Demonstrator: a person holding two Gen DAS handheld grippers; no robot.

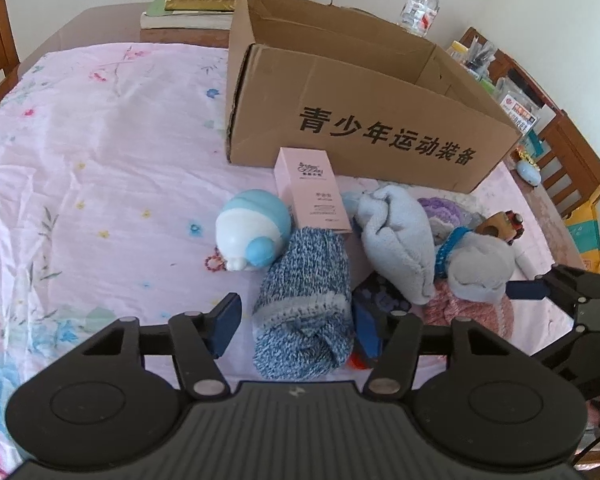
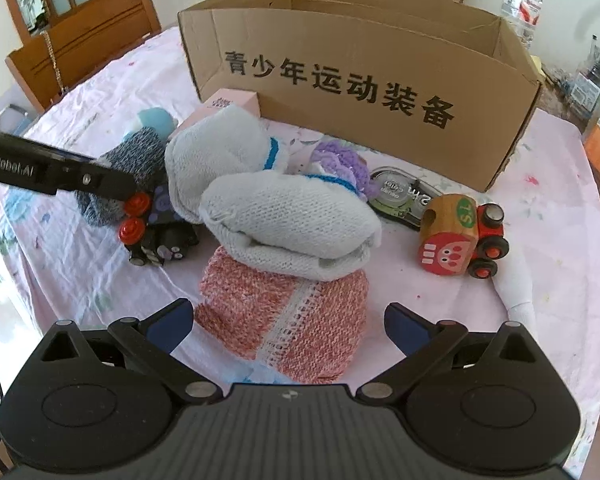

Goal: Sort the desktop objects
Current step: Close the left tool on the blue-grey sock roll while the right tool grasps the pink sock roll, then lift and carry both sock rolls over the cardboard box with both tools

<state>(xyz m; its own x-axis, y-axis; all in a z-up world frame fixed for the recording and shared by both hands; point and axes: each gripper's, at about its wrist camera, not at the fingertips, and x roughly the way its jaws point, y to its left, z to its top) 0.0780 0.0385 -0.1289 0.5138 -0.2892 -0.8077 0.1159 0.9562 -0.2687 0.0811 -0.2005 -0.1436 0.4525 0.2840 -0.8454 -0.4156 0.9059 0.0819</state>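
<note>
Jaws of the left gripper (image 1: pixel 296 326) straddle the blue knitted sock roll (image 1: pixel 306 308): the right pad lies against its flank, while the left pad stands just clear of it, so the grip is not yet closed on it. Beyond the fingertips lies a pink carton (image 1: pixel 312 192) whose near end rests on the roll; left of that sits a blue-and-white round toy (image 1: pixel 252 234), and right of it a pale grey knitted bundle (image 1: pixel 396 240). Farther ahead stands the open cardboard box (image 1: pixel 364 120) on the pink floral cloth (image 1: pixel 100 152). At the right edge the other gripper's dark fingers enter the view. Right wrist view — jaws of the right gripper (image 2: pixel 286 326) stand wide apart on either side of the pink knitted roll (image 2: pixel 284 320), neither pad touching it. A grey knitted bundle (image 2: pixel 288 224) rests on the far end of that roll. Ahead and to the right of the fingertips stands a wooden toy train (image 2: pixel 458 236), with a correction-tape dispenser (image 2: pixel 400 196) just behind it; ahead and to the left lies a dark toy car with red wheels (image 2: pixel 156 228), where the left gripper's arm reaches in over the blue roll. The box fills the background.
</note>
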